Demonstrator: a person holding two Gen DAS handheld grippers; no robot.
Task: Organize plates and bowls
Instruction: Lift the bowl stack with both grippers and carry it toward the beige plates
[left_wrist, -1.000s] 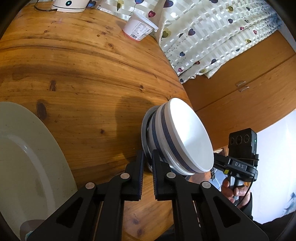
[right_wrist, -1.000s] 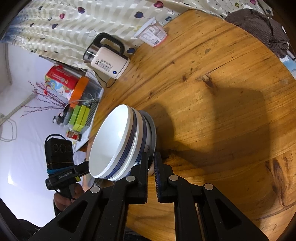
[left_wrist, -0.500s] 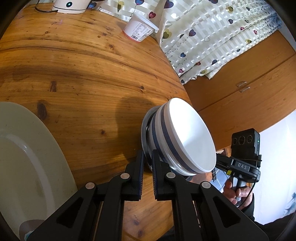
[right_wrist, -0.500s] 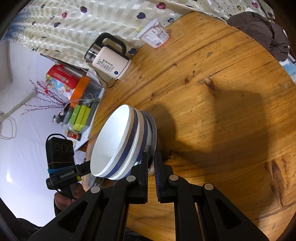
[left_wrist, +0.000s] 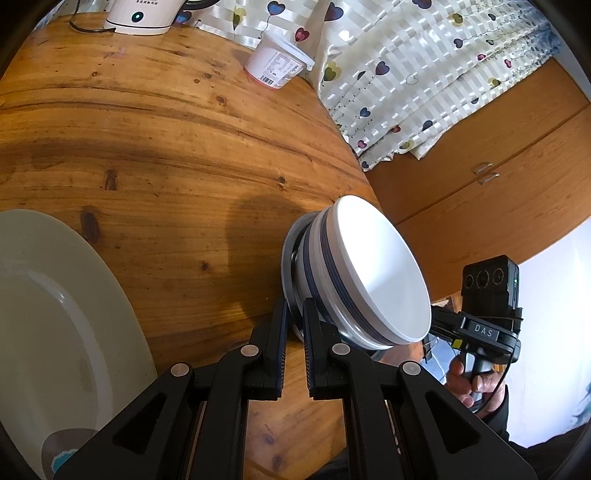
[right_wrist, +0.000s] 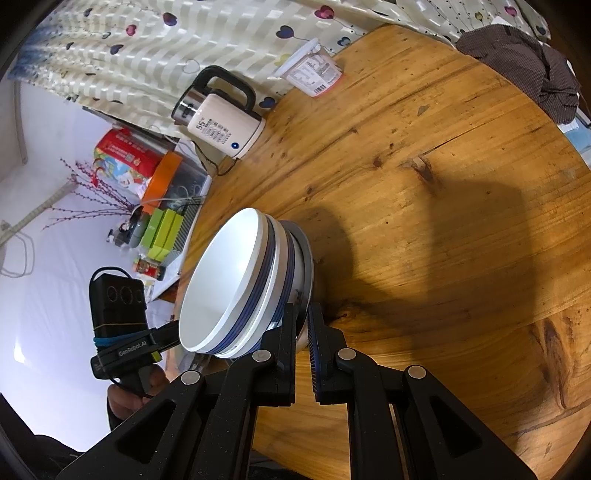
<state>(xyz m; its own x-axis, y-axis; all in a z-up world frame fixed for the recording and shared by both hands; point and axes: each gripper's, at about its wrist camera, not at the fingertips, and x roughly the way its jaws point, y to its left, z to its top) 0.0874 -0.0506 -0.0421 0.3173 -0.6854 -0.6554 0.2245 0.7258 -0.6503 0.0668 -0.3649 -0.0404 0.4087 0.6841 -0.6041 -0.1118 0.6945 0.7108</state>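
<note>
Bowl stack (left_wrist: 354, 277): two white bowls with blue bands nested on a grey plate (left_wrist: 290, 258), sitting right at the near edge of the counter (left_wrist: 166, 155), partly overhanging it by the look of the left wrist view. So bowls are already nested and on a plate; I'd call that part mostly done.

Left to do, as I read it: the large cream plate (left_wrist: 55, 314) lies apart toward the left side of the counter, not yet combined with the stack.

Your left gripper (left_wrist: 293, 332): jaws narrow, pinching the grey plate's rim. Right gripper (right_wrist: 302, 328): same, jaws nearly together on the plate rim from the opposite side. You're holding the stack two-handed.

Farther out at the far edge: a kettle (right_wrist: 221, 122) and a yogurt tub (left_wrist: 277, 62), well clear of the stack.
</note>
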